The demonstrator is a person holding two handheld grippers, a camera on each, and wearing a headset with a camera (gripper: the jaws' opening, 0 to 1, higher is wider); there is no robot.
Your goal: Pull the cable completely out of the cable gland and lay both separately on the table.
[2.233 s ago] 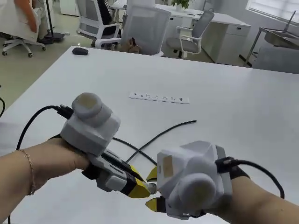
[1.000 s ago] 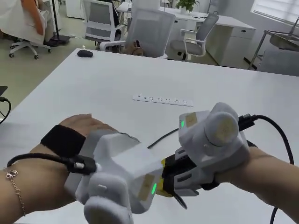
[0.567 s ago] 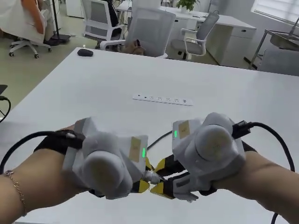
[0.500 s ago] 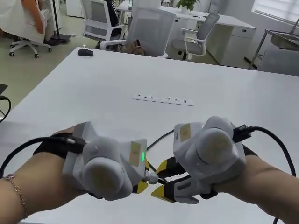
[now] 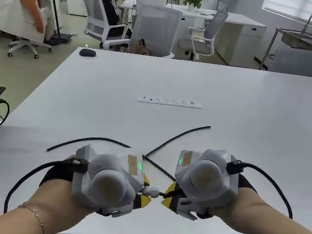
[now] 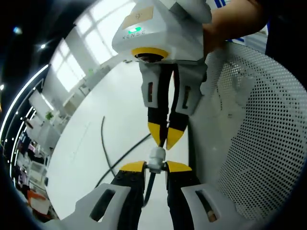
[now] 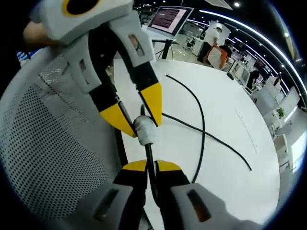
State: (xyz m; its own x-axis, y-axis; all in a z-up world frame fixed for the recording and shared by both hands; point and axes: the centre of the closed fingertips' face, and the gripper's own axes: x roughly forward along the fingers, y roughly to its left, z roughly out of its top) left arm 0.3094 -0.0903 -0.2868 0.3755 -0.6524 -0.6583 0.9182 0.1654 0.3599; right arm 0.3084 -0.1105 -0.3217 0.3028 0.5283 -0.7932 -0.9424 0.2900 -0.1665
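Head view hides grips; left gripper (image 6: 155,166) clamps gland (image 6: 157,157), right gripper (image 7: 151,166) pinches cable (image 7: 148,154).

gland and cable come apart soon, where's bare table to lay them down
Free: the table right of the cable, and the wide stretch between strip and mouse. Crowded: the near edge, where cable runs cross by the left tool and right tool.

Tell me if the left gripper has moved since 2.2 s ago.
Yes. The left gripper has pulled back, away from the power strip.
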